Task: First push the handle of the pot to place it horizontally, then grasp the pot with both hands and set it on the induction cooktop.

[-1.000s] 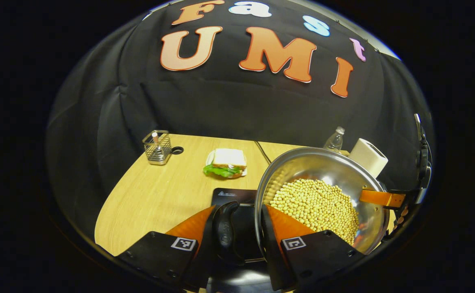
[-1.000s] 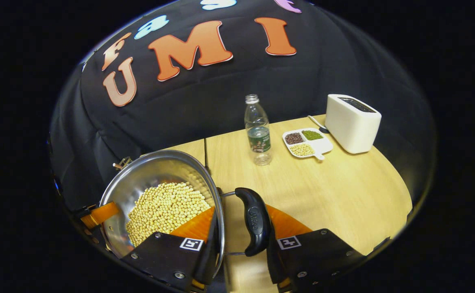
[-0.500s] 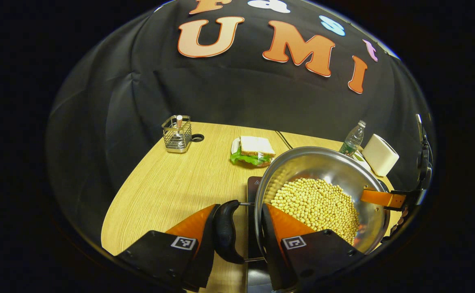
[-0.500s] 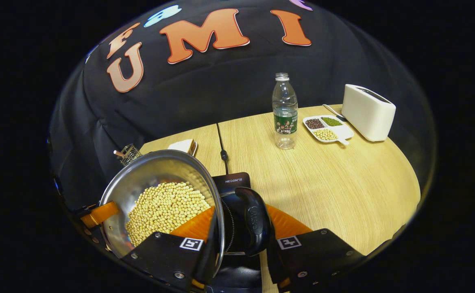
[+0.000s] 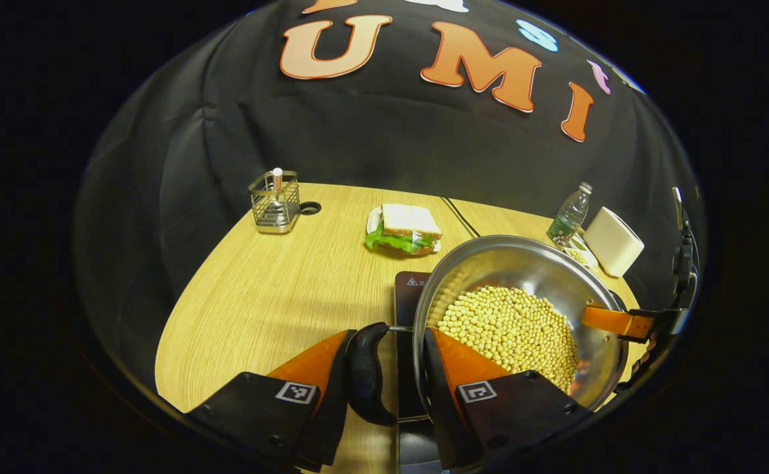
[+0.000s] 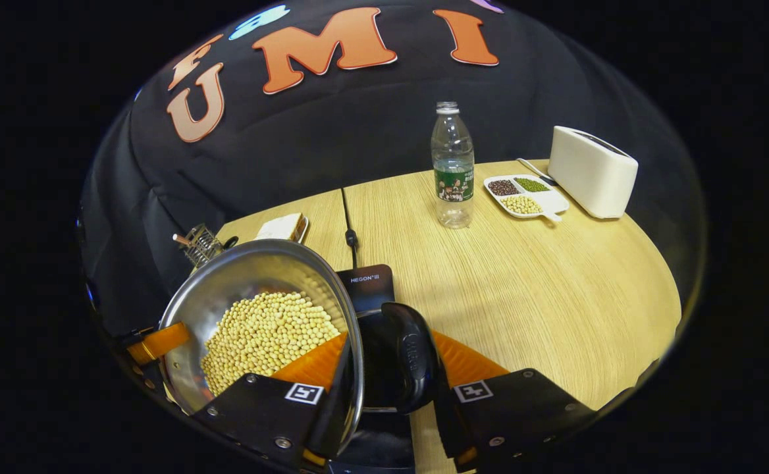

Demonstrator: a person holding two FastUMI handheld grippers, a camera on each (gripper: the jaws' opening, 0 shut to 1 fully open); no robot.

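A steel pot [image 5: 523, 270] holding yellow beans is gripped from both sides, over the black induction cooktop [image 5: 409, 289]. In the left gripper view, my left gripper [image 5: 384, 372] is shut on the pot's black side handle [image 5: 365, 375] and rim, one finger outside the handle and one inside the pot. The right gripper's orange finger [image 5: 615, 321] shows at the far rim. In the right gripper view, my right gripper [image 6: 388, 372] clamps the opposite handle [image 6: 414, 359] and the rim of the pot [image 6: 253, 270] in the same way. The cooktop [image 6: 368, 286] lies beneath. I cannot tell whether the pot touches it.
On the wooden table [image 5: 272, 296] stand a wire basket [image 5: 274, 201] and a sandwich on a plate [image 5: 404, 230]. To the right are a water bottle [image 6: 451, 168], a divided tray of beans [image 6: 523, 195] and a white toaster [image 6: 592, 171]. A cable [image 6: 348, 227] runs back from the cooktop.
Both grippers have carried the pot sideways, so that the cooktop, earlier under the left handle only, now lies beneath the pot and the right handle. Both grips are unchanged.
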